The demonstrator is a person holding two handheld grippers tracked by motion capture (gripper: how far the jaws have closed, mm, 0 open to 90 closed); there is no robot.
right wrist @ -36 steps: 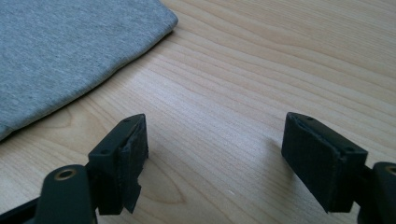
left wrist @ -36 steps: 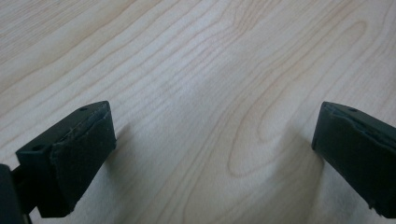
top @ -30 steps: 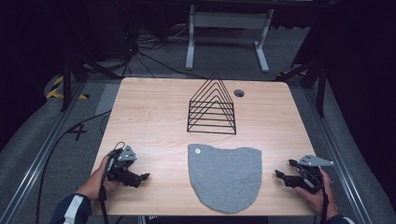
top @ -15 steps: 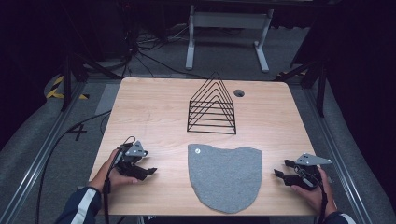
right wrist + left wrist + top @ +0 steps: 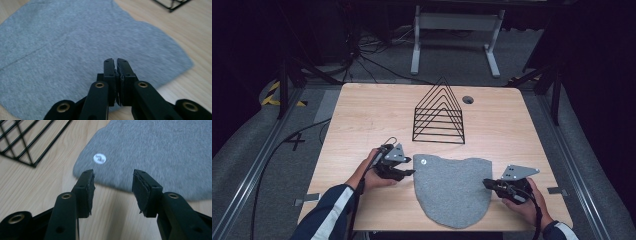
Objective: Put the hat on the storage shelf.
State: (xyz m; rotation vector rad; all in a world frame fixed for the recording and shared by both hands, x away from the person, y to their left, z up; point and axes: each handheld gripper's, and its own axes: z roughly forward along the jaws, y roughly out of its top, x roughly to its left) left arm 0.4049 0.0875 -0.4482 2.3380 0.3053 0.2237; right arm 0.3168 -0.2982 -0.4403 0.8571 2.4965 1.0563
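Both hands have moved in to the grey cloth (image 5: 454, 192): left tool (image 5: 113, 176) spread, jaws just closing; right tool (image 5: 116, 62) just pressed together, empty.

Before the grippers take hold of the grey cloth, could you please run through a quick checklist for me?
1. Grey cloth flat on the table: ok.
2. Left gripper open, jaws just been closing, nothing between them: ok.
3. Left fingers at the cloth's edge beside the white sticker: ok.
4. Right gripper open for a grasp: not ok, shut.
5. Cloth caught between right fingers: cannot tell.
6. Wire rack clear of cloth: ok.
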